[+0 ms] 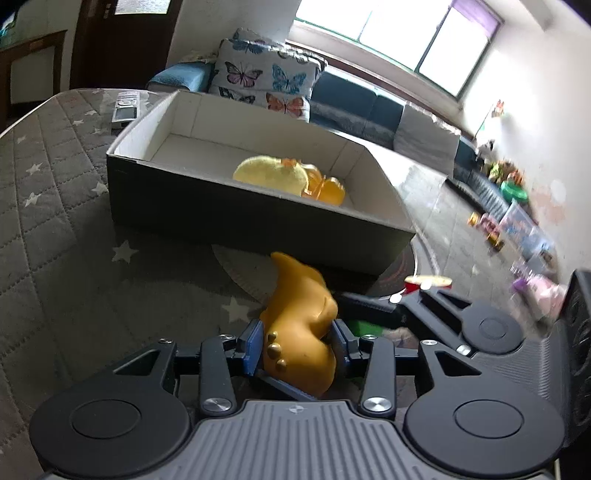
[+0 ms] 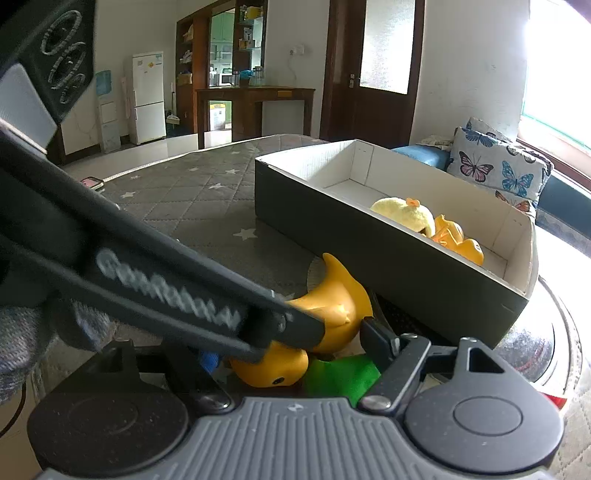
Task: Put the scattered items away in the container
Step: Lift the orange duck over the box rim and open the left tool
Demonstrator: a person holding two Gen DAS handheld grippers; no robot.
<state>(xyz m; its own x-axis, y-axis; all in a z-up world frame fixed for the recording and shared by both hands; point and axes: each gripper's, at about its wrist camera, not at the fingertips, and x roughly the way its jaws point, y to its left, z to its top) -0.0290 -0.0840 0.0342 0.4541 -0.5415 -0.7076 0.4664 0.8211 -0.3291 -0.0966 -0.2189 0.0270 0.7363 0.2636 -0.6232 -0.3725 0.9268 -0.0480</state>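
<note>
A grey quilted cover with white stars (image 1: 55, 206) spreads over the table. A butterfly-print cushion (image 1: 266, 81) sits on a dark sofa (image 1: 354, 103) under a window (image 1: 399, 33). Across the room stand a white fridge (image 2: 149, 98), a wooden console table (image 2: 255, 98) and a dark door (image 2: 373, 66)

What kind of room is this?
Probably a home living room: a sofa with butterfly cushions under a window, and a fridge through the doorway.
</note>
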